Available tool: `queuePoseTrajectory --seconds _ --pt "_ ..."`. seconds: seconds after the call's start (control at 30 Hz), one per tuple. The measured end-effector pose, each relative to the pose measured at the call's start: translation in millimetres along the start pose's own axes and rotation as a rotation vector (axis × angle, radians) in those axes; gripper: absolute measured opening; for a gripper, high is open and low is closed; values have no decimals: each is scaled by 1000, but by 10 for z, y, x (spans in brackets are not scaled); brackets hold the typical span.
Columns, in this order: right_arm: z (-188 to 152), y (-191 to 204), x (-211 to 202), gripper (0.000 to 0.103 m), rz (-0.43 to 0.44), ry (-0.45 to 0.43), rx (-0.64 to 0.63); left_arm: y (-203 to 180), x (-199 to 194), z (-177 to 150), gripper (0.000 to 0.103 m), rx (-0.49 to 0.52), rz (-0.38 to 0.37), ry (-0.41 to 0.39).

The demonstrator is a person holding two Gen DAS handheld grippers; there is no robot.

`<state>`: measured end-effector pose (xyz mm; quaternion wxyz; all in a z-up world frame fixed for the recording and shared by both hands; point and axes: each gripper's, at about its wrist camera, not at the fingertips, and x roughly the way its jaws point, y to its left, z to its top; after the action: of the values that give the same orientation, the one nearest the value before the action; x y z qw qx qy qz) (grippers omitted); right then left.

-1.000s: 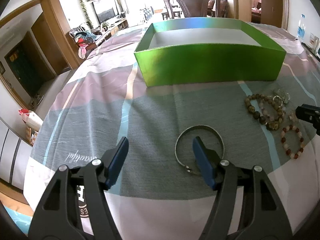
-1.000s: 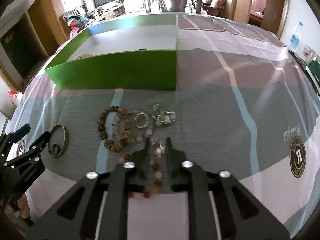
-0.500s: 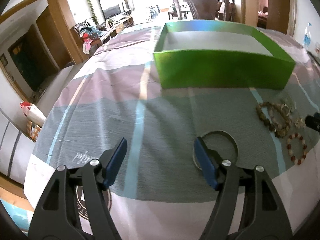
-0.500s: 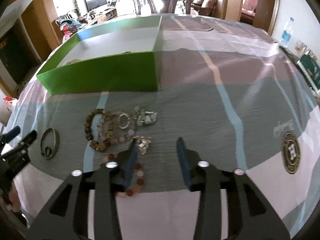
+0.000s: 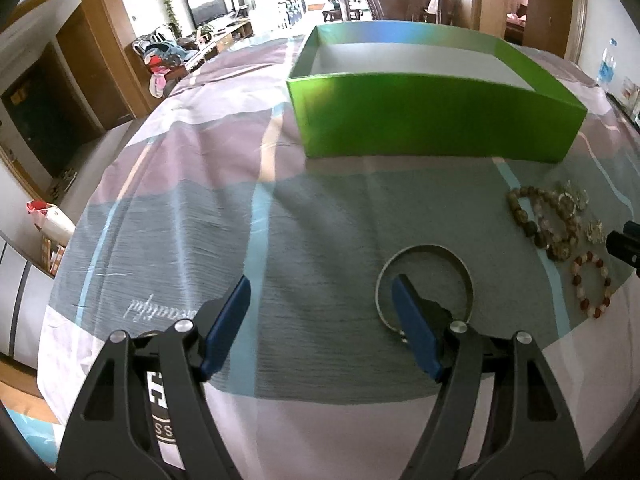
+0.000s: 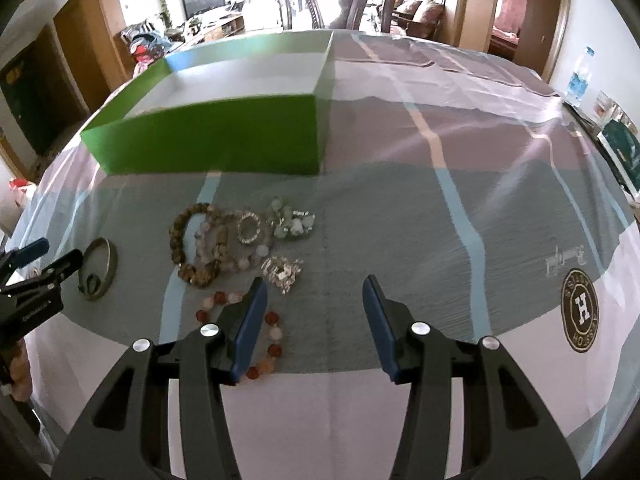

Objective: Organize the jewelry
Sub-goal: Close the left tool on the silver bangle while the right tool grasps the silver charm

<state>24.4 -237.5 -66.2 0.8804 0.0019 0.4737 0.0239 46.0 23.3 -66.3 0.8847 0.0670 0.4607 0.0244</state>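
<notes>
A green box (image 5: 436, 120) stands open on the patterned cloth; it also shows in the right wrist view (image 6: 212, 136). A silver bangle (image 5: 466, 276) lies flat by my left gripper's right finger. My left gripper (image 5: 320, 292) is open and empty. A brown bead bracelet (image 6: 192, 246), a red bead bracelet (image 6: 240, 312), a silver ring piece (image 6: 248, 228) and a small silver cluster (image 6: 282, 272) lie in a group. My right gripper (image 6: 314, 292) is open and empty, its left finger over the red bracelet.
A dark wooden chair (image 6: 332, 4) stands behind the table's far edge. A water bottle (image 6: 580, 76) and a dark book (image 6: 624, 152) sit at the right edge. The cloth (image 6: 440, 220) to the right of the jewelry holds only a printed logo (image 6: 580, 312).
My right gripper has opened from shut and let go of the small silver cluster. My left gripper has shifted left, staying open by the bangle.
</notes>
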Motion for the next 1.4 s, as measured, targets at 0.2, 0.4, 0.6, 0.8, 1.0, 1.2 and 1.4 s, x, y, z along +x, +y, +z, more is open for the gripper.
queuePoseTrajectory --seconds 0.2,0.4,0.6,0.8,1.0,1.2,1.4 --pt "-12 -5 53 50 41 5 3 -6 26 -5 74 0 3 12" --pt "96 155 109 49 18 -37 -50 -12 44 -5 75 1 -5 16" --pt "130 156 199 27 36 -33 -37 32 36 -9 75 -10 -49 22" --pt "118 93 238 27 47 -24 -14 -3 120 47 59 -10 -57 37" --pt "89 98 259 27 42 -36 -22 -33 173 122 38 -28 -100 47" --pt "72 91 262 27 49 -45 -20 66 212 154 32 -97 -89 62" --pt "61 106 251 27 47 -50 -24 107 206 142 36 -90 -82 64"
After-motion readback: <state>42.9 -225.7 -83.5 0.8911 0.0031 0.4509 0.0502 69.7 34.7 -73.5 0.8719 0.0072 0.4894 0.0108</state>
